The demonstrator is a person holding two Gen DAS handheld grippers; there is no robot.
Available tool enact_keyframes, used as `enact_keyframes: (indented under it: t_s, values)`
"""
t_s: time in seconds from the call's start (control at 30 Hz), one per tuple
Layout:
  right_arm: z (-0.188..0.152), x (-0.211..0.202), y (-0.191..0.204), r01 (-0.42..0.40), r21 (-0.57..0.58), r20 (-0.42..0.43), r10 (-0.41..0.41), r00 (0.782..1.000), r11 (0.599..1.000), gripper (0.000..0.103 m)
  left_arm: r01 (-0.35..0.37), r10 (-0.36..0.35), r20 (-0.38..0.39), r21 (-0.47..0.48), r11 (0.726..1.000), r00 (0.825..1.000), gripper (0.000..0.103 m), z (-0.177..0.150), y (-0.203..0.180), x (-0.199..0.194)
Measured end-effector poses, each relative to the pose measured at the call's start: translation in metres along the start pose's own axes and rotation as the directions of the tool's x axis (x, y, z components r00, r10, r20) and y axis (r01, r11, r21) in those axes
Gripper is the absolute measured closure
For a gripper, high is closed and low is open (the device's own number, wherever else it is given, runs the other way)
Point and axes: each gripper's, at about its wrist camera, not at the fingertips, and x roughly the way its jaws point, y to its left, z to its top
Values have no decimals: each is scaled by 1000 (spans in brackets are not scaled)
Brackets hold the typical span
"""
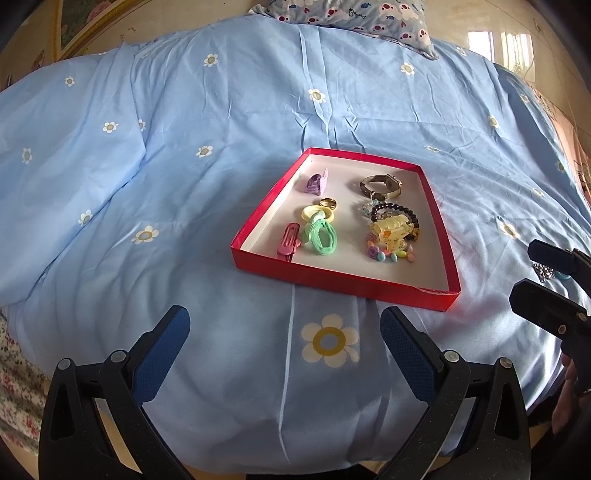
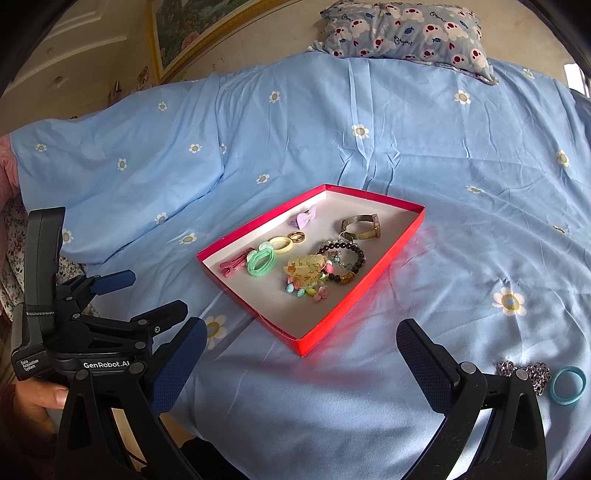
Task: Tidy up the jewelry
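The left gripper hangs with jaws spread and empty above the flowered blue quilt, the red cardboard tray lying ahead and slightly right of it. The tray's long axis runs away toward the pillow — inside lie a fuzzy green hair tie, a dark beaded bracelet and a metal watch. The right gripper, likewise released, holds nothing; just right of it a silver chain touches a smooth blue ring
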Motion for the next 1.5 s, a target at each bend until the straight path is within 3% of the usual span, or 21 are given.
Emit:
enact_keyframes:
  t_s: [1.5]
  values:
    - [5,7,-7,-7,32,-25,8,1000,999,0,30,-30,-2,10,1000,1000,0,10,-11,9]
